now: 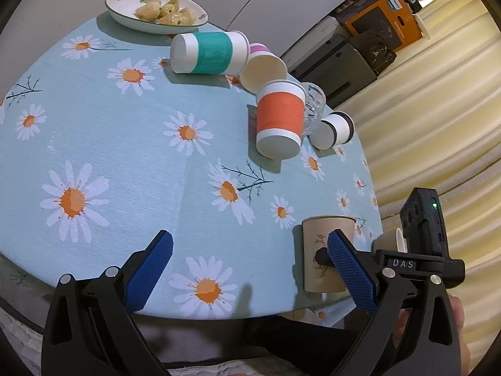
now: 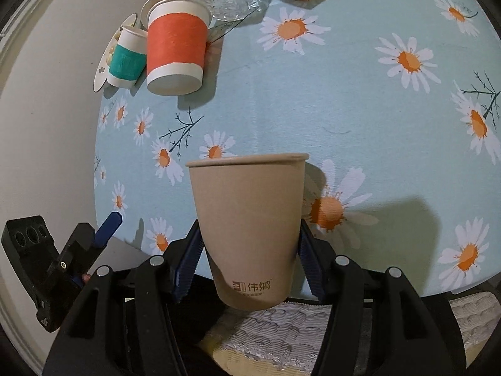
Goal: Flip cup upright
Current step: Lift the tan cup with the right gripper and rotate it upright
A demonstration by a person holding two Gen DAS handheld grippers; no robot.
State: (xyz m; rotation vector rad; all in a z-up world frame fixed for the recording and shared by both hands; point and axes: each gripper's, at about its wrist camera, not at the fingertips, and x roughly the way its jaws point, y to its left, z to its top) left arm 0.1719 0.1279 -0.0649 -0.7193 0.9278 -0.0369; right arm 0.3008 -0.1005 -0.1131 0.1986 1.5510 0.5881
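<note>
Already the brown kraft-paper cup (image 2: 249, 235) stands rim-up, pinched between the right hand-held gripper (image 2: 249, 264) pads; the left hand-held gripper (image 1: 250, 269) gapes spread, further off.

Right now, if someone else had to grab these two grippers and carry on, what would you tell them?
Right gripper: shut on the brown paper cup, rim up, near the table edge.
Left gripper: open, empty, above the tablecloth.
Done: brown cup turned upright; whether its base touches the table is unclear.
Left: set it down and let go. The orange cup and teal cup lie on their sides.
</note>
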